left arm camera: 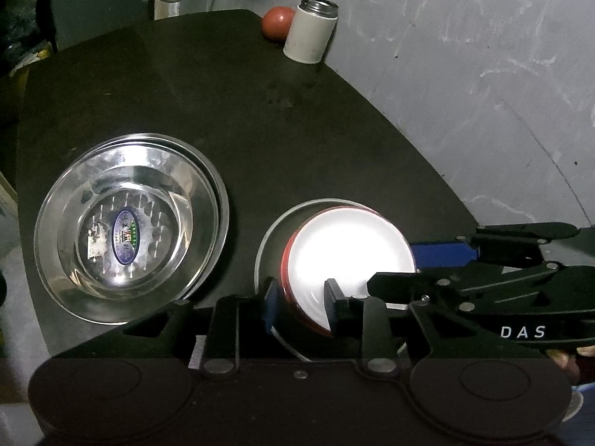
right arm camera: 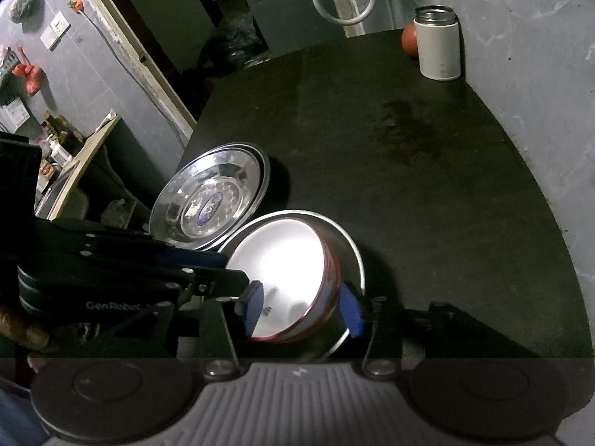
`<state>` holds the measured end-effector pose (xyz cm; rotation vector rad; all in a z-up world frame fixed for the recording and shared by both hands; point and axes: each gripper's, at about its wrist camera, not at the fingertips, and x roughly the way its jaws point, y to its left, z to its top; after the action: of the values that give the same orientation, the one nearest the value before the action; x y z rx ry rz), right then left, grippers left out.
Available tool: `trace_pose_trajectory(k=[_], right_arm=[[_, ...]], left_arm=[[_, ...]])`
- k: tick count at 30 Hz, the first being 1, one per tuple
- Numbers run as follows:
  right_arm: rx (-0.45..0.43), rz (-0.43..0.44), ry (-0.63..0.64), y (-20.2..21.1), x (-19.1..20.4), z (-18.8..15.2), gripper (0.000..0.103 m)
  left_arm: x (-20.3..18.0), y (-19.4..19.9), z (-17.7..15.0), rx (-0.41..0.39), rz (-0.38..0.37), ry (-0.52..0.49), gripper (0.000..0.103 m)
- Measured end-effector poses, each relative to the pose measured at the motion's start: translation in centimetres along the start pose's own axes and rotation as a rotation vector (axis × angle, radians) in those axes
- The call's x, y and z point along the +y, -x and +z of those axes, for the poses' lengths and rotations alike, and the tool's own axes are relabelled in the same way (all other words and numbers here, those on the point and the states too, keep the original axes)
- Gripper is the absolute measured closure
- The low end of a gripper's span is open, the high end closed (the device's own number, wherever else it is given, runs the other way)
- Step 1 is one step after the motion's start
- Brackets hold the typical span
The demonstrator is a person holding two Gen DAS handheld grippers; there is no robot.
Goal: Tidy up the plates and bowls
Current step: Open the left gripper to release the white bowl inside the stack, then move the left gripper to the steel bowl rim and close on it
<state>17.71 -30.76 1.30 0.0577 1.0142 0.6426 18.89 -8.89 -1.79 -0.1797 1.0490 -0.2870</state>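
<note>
The dark desk carries everything, set against a grey wall. On its left side sits a stack of shiny steel plates, with a label at the centre of the top one. Just beside that stack to the right lies a steel plate, and in it sits a bowl that is white inside and red outside.

The left tool is clamped on the bowl's near rim, one pad outside the red wall and the other inside on the white. The right tool grips the same bowl, its blue pads either side of the wall.

At the desk's far corner stands a white flask with a steel neck, a tomato touching it.
</note>
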Motion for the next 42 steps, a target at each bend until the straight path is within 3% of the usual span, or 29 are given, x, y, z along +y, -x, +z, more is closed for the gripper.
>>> trace_pose_trajectory(k=[4,6,10,18,23,28,33,42], right_arm=[[-0.019,-0.010,0.005,0.7,0.0,-0.1,0.046],[-0.034,-0.023,0.009,1.1,0.0,-0.1,0.042],[-0.064,-0.042,0.003,1.9,-0.4,0.0,0.034],[-0.078,-0.102,-0.041,2.6,-1.6,0.3,0.005],[-0.065,-0.172,-0.077,2.6,-2.4,0.3,0.000],[-0.046,-0.252,-0.132,2.5,-3.4,-0.1,0.000],[-0.016,-0.268,-0.169,2.3,-4.1,-0.5,0.000],[0.033,-0.274,-0.105,2.4,-3.3,-0.3,0.000]], left_arm=[[0.2,0.8,-0.1,-0.030,-0.017,0.017,0.065],[0.2,1.3,-0.2,-0.049,-0.010,0.023,0.054],[0.5,2.6,-0.6,-0.085,0.014,0.036,0.043],[2.4,3.9,-1.8,-0.085,0.019,0.124,0.001],[3.4,3.9,-2.4,-0.065,-0.001,0.182,0.001],[3.6,3.8,-2.5,-0.050,0.040,0.195,0.001],[4.0,3.7,-2.4,-0.030,0.072,0.205,0.001],[4.2,2.6,-2.5,-0.010,0.086,0.251,0.001]])
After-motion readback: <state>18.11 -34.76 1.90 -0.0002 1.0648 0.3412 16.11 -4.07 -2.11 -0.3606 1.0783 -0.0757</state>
